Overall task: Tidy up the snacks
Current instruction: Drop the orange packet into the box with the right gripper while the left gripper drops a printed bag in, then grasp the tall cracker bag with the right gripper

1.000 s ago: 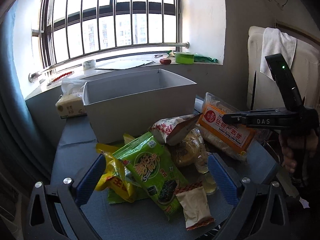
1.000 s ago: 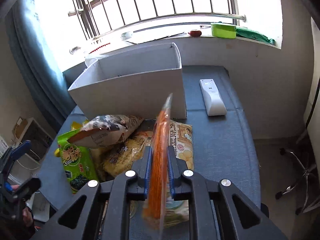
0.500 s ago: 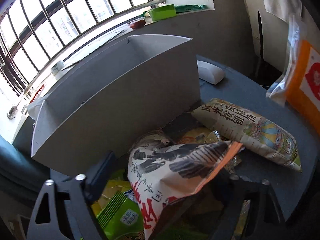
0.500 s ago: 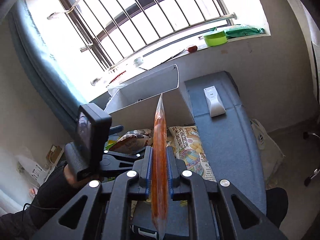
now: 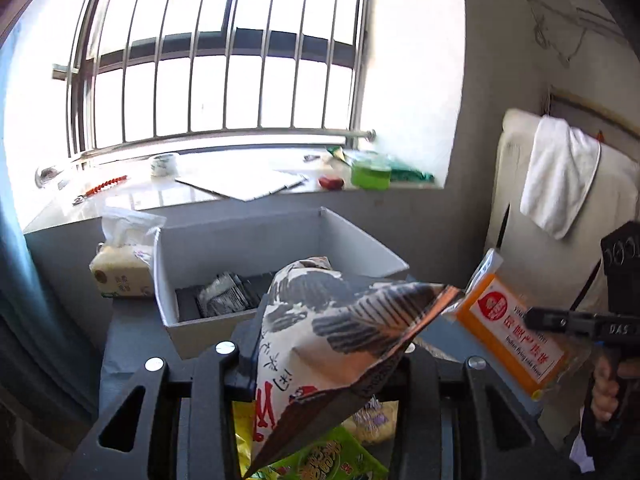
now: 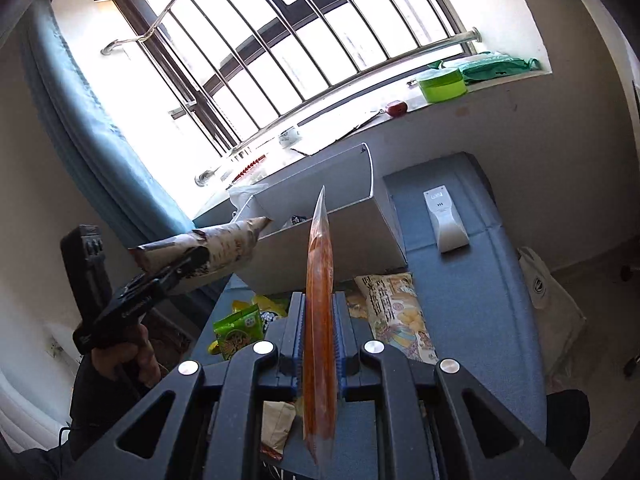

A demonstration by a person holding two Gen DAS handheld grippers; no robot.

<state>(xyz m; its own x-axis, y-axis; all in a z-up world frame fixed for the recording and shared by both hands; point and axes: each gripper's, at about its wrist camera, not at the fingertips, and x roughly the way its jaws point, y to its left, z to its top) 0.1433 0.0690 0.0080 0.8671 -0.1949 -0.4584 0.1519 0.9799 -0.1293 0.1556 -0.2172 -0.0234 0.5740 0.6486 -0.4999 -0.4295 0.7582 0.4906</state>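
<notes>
My left gripper has a white snack bag with black brush strokes between its jaws, which are closing on it. The bag hangs in the air in front of the open grey box. The right wrist view shows that bag level with the box's left end. My right gripper is shut on a flat orange pack, held edge-on above the table. The same pack shows at the right of the left wrist view. Dark packets lie inside the box.
On the blue-grey table lie a green seaweed bag, a biscuit bag and a small tan packet. A white remote sits right of the box. A tissue pack stands left of it.
My left gripper went from open above the pile to gripping the white bag and lifted it up toward the box. My right gripper rose a little with the orange pack.
</notes>
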